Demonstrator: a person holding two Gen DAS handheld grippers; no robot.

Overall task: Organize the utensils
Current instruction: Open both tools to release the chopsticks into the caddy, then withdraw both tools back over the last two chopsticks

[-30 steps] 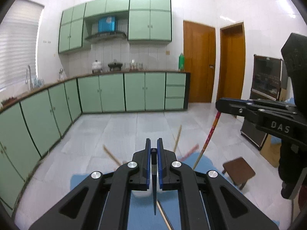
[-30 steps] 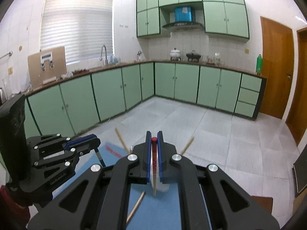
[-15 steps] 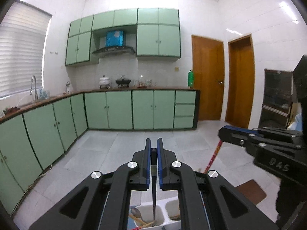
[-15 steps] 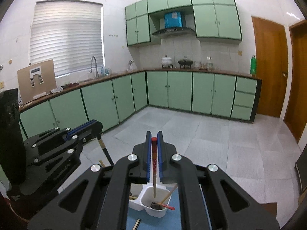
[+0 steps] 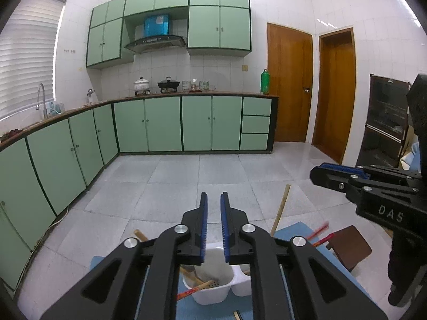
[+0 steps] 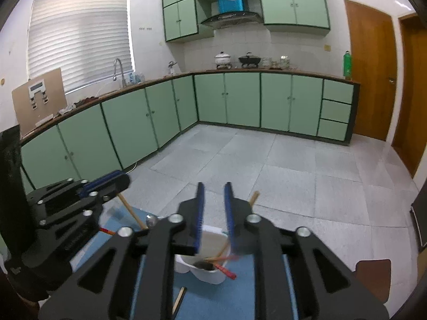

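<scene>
A white two-compartment utensil holder (image 5: 213, 292) (image 6: 213, 240) stands on a blue mat (image 6: 229, 301). It holds wooden sticks (image 5: 280, 209), red chopsticks (image 5: 319, 230) (image 6: 226, 272) and a dark spoon. My left gripper (image 5: 213, 200) is open and empty above the holder. My right gripper (image 6: 213, 189) is open and empty above the holder too. Each gripper shows in the other's view, the right one (image 5: 328, 172) and the left one (image 6: 117, 181).
A loose wooden chopstick (image 6: 178, 300) lies on the mat in front of the holder. A brown stool (image 5: 349, 248) stands to the right. Green cabinets (image 5: 165, 126) line the far wall and left side, with grey tiled floor (image 6: 280, 165) between.
Both grippers opened and let go of what they held: the left a dark thin utensil, the right a red-tipped chopstick. Both now lie in the holder.
</scene>
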